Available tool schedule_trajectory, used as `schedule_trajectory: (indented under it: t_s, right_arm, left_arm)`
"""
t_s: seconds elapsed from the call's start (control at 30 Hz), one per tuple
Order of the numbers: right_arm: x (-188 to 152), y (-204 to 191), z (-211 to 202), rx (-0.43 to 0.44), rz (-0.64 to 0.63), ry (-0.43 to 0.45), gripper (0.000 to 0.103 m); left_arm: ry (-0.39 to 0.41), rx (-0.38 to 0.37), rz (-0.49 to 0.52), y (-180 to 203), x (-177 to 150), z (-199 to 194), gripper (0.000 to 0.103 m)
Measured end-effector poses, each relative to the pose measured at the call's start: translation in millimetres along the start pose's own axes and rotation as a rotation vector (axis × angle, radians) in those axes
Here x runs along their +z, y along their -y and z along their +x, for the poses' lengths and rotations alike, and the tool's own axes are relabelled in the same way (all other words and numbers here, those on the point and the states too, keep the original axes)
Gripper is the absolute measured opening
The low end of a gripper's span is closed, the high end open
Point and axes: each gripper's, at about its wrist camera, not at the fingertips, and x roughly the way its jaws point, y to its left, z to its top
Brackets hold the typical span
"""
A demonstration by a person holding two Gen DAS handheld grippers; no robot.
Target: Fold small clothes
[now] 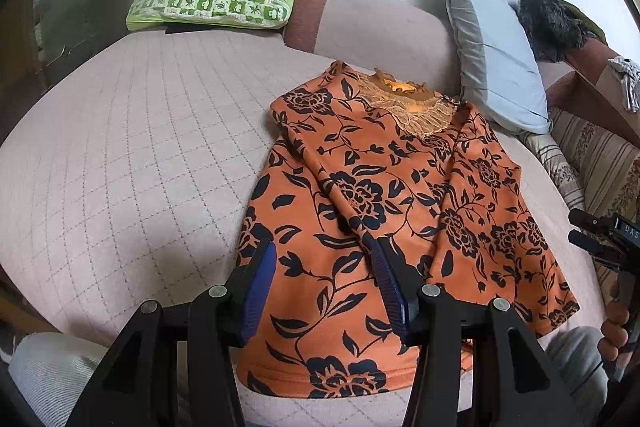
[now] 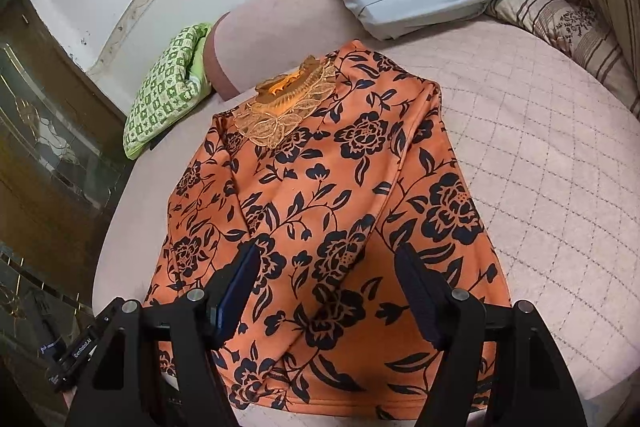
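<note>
Left wrist view: my left gripper (image 1: 326, 267) hangs spread over the top's hem, pinching nothing.
Right wrist view: my right gripper (image 2: 326, 269) is spread too, empty.
Orange floral top (image 2: 320, 187): flat on the quilted bed (image 1: 120, 147), sleeves folded inward.

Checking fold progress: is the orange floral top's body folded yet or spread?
Partly folded: both sleeves lie across the orange floral top, but its body stays spread full length, collar to hem, on the bed.

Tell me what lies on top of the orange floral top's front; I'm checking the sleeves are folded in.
Both sleeves lie folded across the front of the orange floral top. The cloth beneath them and the pink quilted cover under the top are hidden.
</note>
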Motion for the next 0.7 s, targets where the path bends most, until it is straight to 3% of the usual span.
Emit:
schedule_trajectory:
  t_s: [0.43,0.7]
  right_arm:
    - [9,3,-1,0.025,0.004,0.003,0.071]
    - [49,17,-4,0.107,0.049,0.003,0.073]
  left_arm:
    - [-0.018,-0.001,-0.006,1,5,3,0.050]
    - [-0.041,-0.082,-0.003,17,65,13,0.050]
